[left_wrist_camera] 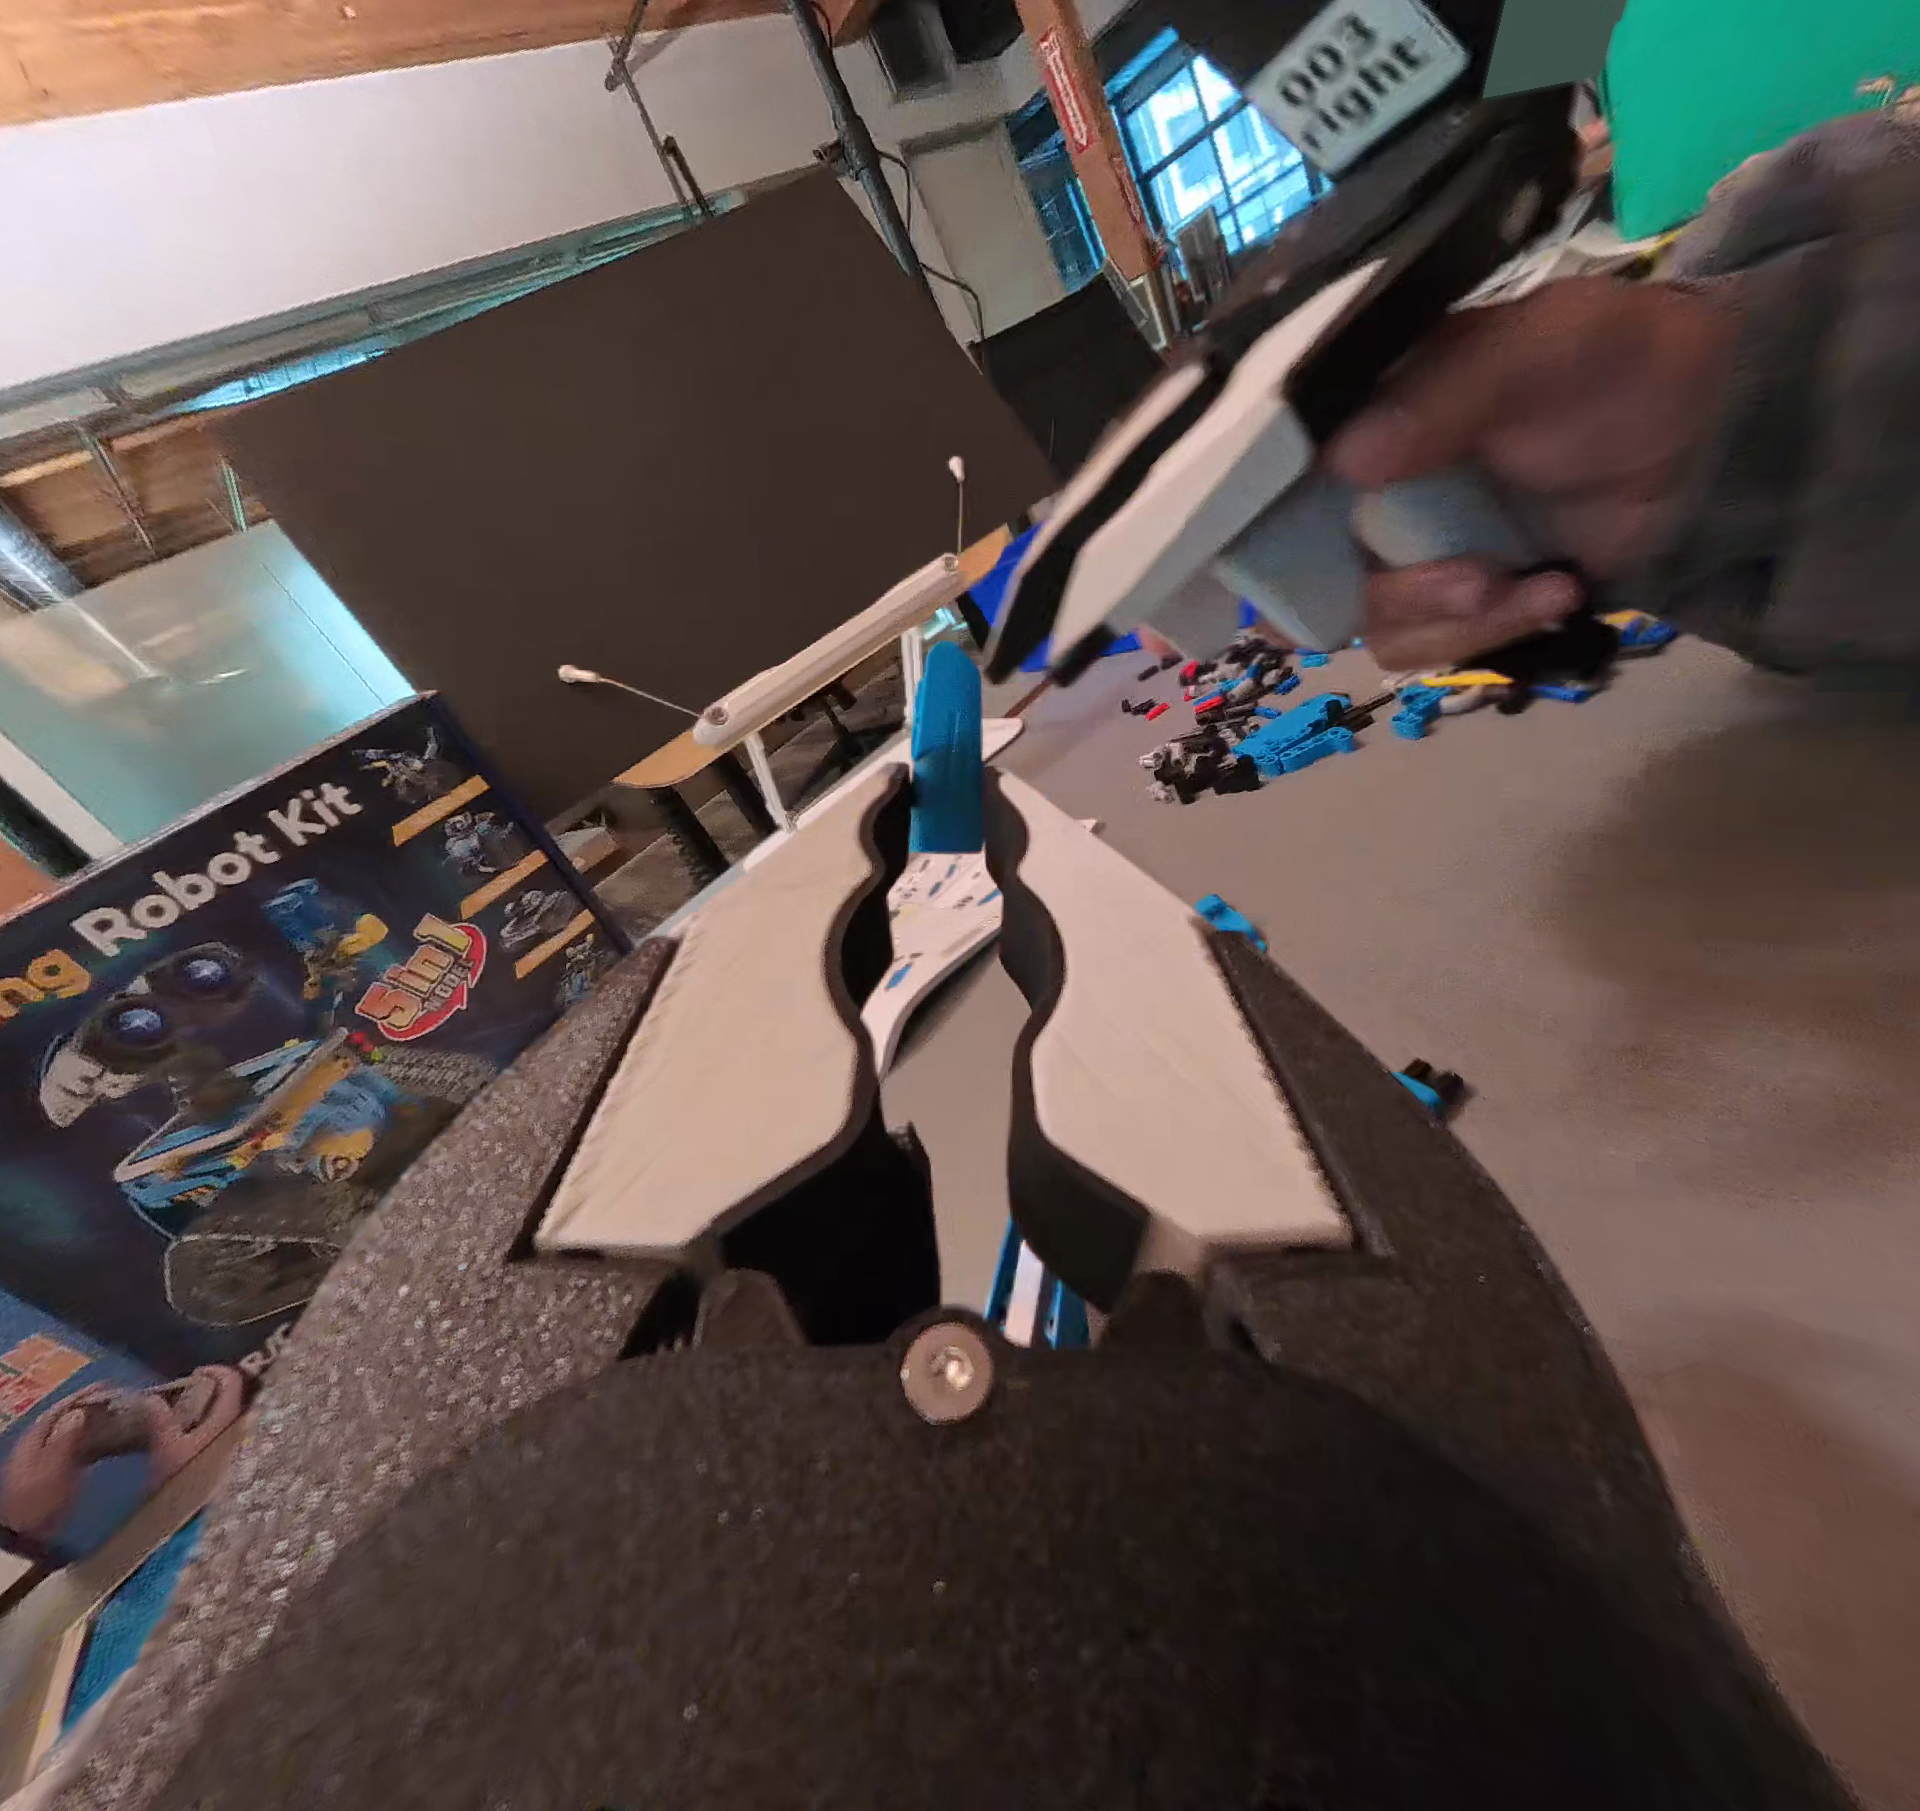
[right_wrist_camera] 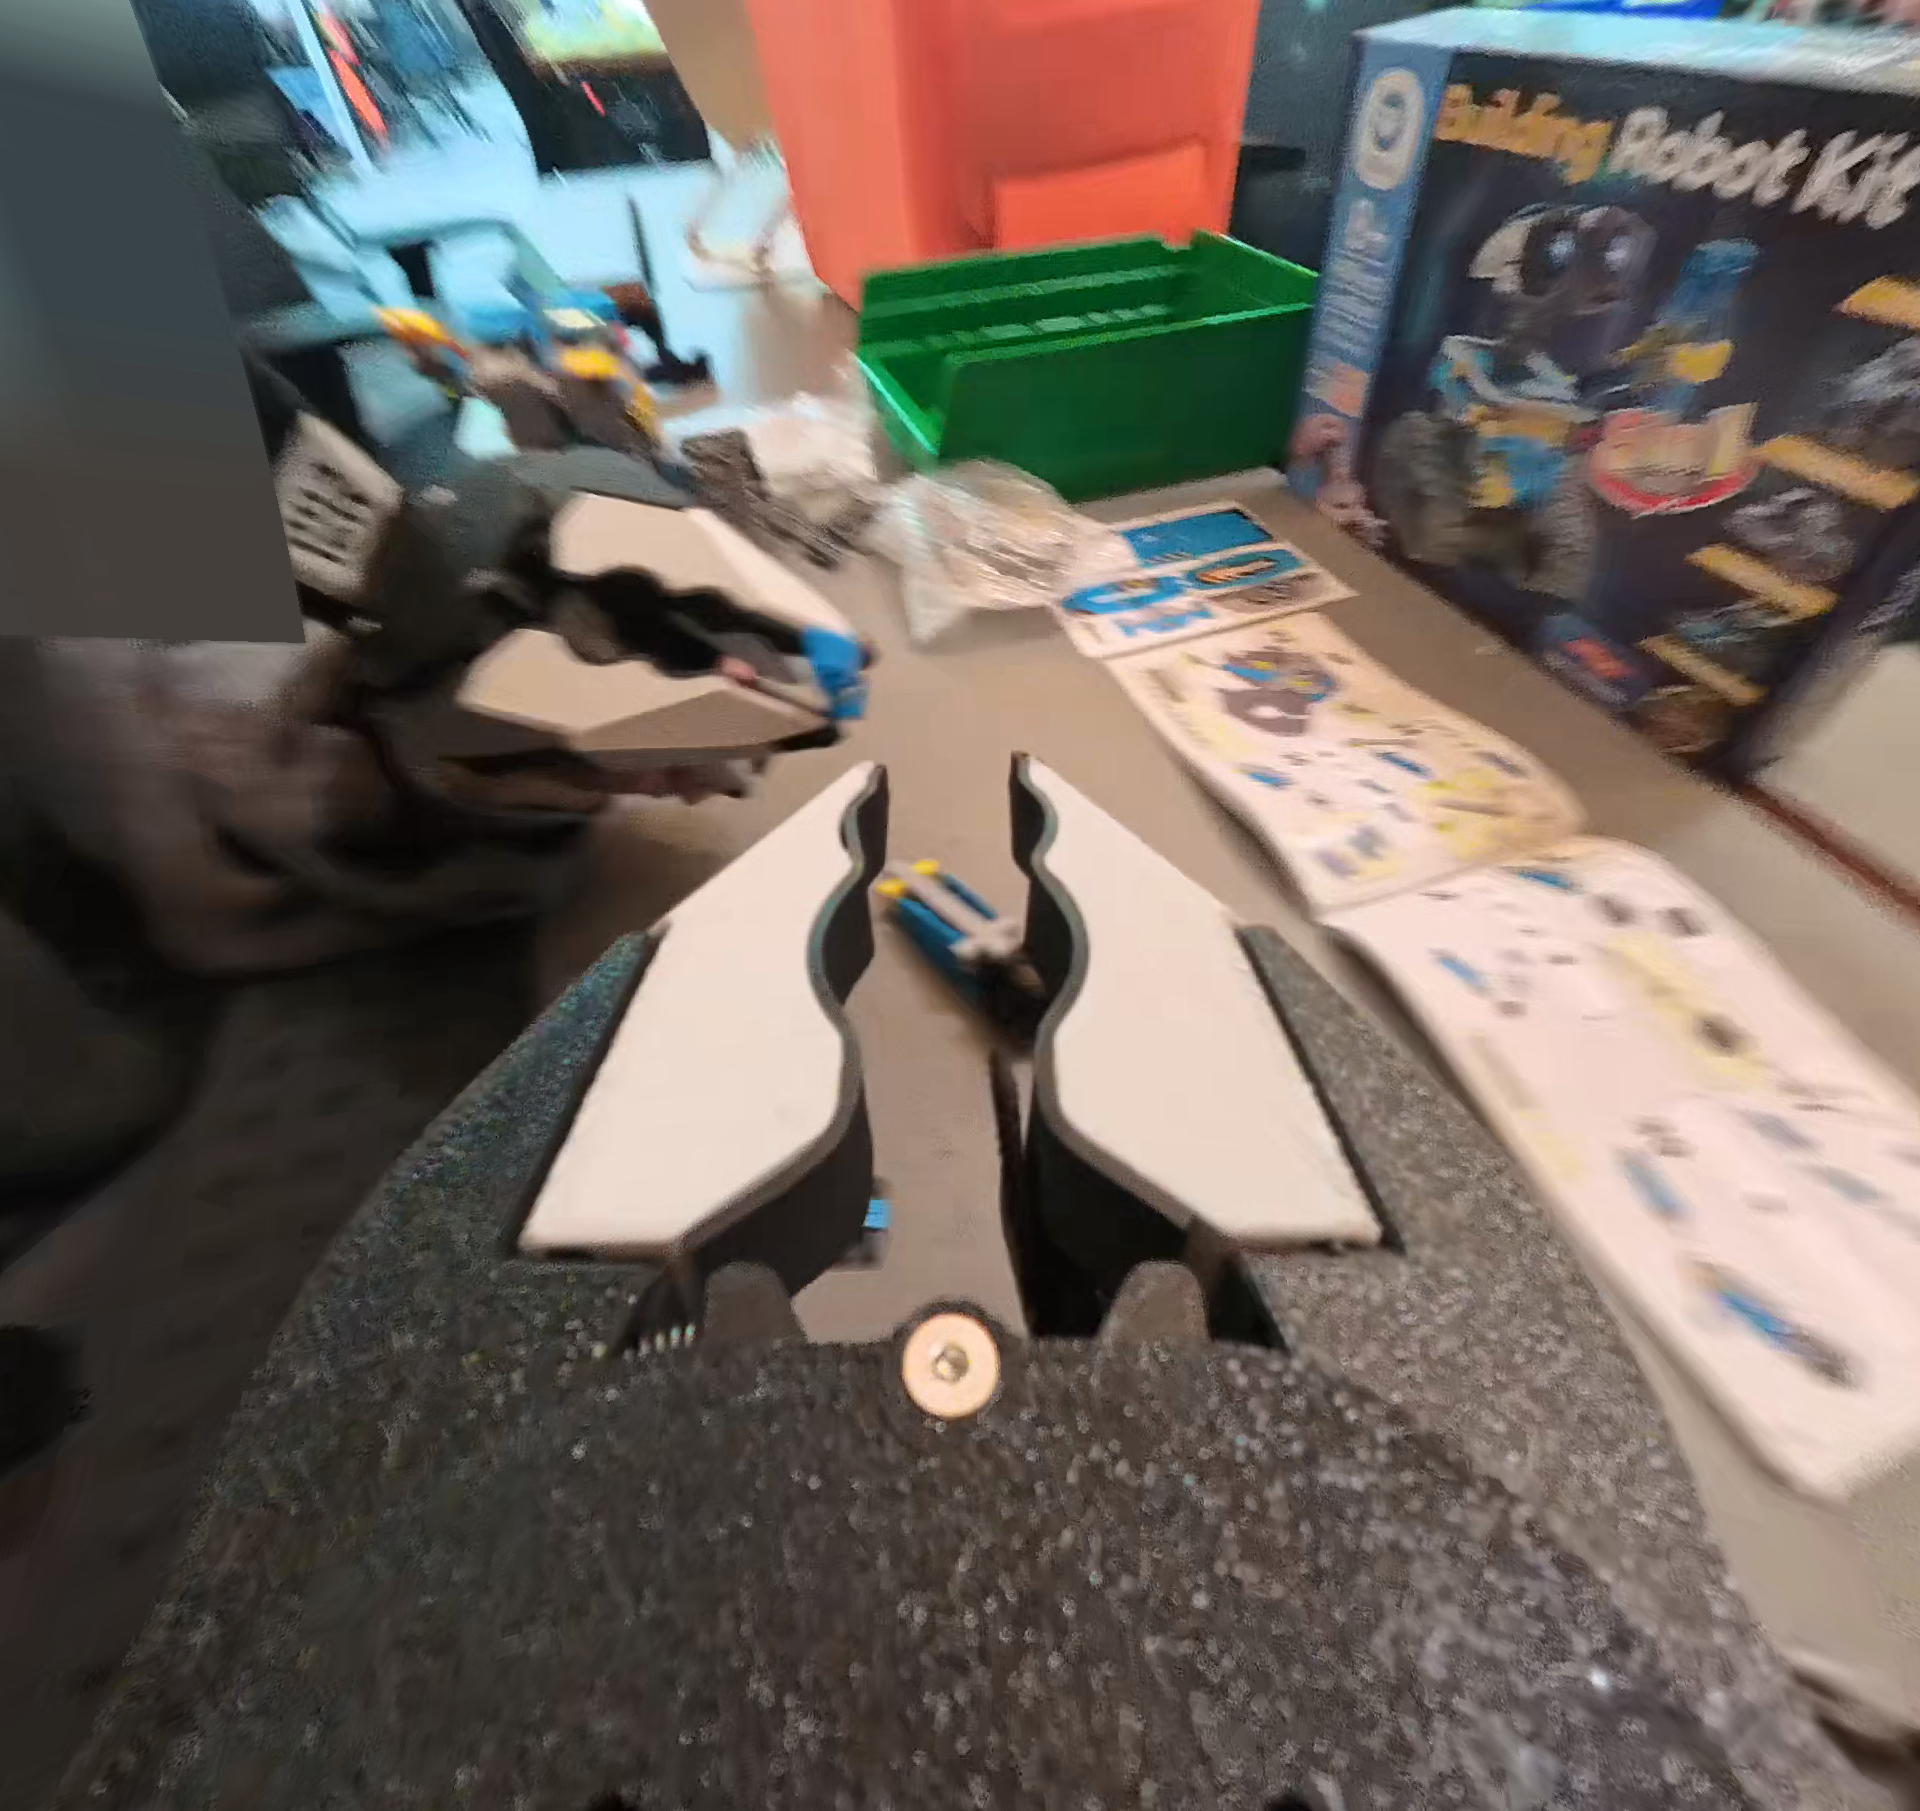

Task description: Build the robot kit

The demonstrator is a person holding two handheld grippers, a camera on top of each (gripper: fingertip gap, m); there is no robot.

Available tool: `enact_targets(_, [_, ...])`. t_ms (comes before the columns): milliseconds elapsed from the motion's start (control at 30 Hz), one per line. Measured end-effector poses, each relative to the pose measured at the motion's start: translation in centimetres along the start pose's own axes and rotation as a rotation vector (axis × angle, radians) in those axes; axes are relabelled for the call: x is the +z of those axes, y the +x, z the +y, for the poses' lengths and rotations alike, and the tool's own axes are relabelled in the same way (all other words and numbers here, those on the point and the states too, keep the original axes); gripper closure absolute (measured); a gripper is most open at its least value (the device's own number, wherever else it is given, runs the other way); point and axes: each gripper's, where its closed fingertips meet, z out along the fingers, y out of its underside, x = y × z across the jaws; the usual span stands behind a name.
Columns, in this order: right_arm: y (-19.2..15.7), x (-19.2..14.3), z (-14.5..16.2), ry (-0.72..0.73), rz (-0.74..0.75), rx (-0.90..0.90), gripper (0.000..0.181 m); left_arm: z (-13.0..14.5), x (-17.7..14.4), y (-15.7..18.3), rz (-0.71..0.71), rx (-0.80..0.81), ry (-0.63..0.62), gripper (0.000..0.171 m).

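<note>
Support surface: a flat grey table (right_wrist_camera: 1226, 722). Resting directly on it:
- green plastic bin (right_wrist_camera: 1091, 379), toward the far edge
- dark printed kit box (right_wrist_camera: 1621, 390), upright, just beside the bin
- sticker sheet (right_wrist_camera: 1195, 582) and open instruction booklet (right_wrist_camera: 1455, 888), lying flat in front of the box
- crumpled clear plastic bag (right_wrist_camera: 977, 535)
- small blue-and-yellow assembly (right_wrist_camera: 951, 914)
- scattered blue, black and red building pieces (left_wrist_camera: 1257, 722)

Left hand-held gripper (left_wrist_camera: 943, 785) jaws clamped; right hand-held gripper (right_wrist_camera: 948, 805) jaws parted, empty.
</note>
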Motion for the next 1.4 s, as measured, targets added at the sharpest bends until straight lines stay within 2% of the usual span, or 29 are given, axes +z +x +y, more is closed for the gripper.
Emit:
enact_targets(67, [-2.2, -0.1, 0.7, 0.095, -0.135, 0.17, 0.159, 0.2, 0.3, 0.6, 0.016, -0.002, -0.023, 0.159])
enact_targets(133, [-3.3, 0.7, 1.5, 0.07, -0.21, 0.277, 0.152, 0.5, 0.8, 1.6, 0.046, 0.016, -0.057, 0.159])
enact_targets(333, [-3.5, 1.5, 1.9, 0.044, -0.208, 0.281, 0.153, 0.5, 1.0, 1.8, -0.009, 0.098, -0.094, 0.159])
enact_targets(433, [-3.4, 1.3, 1.3, 0.091, -0.199, 0.277, 0.157, 0.0, 0.8, 1.3, -0.067, 0.176, -0.083, 0.159])
enact_targets(567, [-3.3, 0.9, 0.8, 0.13, -0.245, 0.341, 0.161, 0.1, 0.9, 2.1, -0.073, 0.266, -0.095, 0.158])
enact_targets(633, [-3.1, 0.9, 1.0, 0.129, -0.229, 0.323, 0.171, 0.0, 0.9, 2.2, -0.068, 0.265, -0.093, 0.158])
enact_targets(733, [-2.5, 1.0, 1.0, 0.139, -0.16, 0.283, 0.172, 0.0, 0.8, 2.2, -0.062, 0.255, -0.094, 0.158])
enact_targets(800, [-2.2, 1.0, 0.8, 0.149, -0.107, 0.231, 0.162, -0.1, 0.8, 2.3, -0.057, 0.256, -0.092, 0.158])
enact_targets(867, [-2.6, 0.9, 0.5, 0.148, -0.083, 0.141, 0.174, -0.1, 0.8, 2.4, -0.057, 0.252, -0.087, 0.158])
enact_targets(933, [-2.6, 0.9, 0.6, 0.114, -0.021, 0.029, 0.174, 0.1, 0.9, 2.4, -0.043, 0.216, -0.099, 0.158])
enact_targets(1000, [-2.2, 0.9, 0.9, 0.059, 0.102, -0.152, 0.174, 1.2, 1.1, 2.3, -0.035, 0.163, -0.154, 0.158])
enact_targets(1067, [-2.4, 0.7, 1.2, -0.022, 0.216, -0.409, 0.175, 2.8, 1.3, 2.4, 0.006, 0.12, -0.227, 0.15])
enact_targets(1167, [-2.9, 0.5, 2.0, -0.145, 0.291, -0.693, 0.174, 4.2, 1.0, 2.7, 0.066, 0.105, -0.277, 0.149])
enact_targets(1267, [-3.0, 0.7, 3.3, -0.218, 0.283, -0.817, 0.174, 4.7, 0.2, 3.4, 0.128, 0.189, -0.314, 0.149])
enact_targets(1400, [-3.4, 1.0, 4.8, -0.288, 0.204, -0.785, 0.175, 5.2, 0.0, 5.0, 0.166, 0.351, -0.347, 0.15])
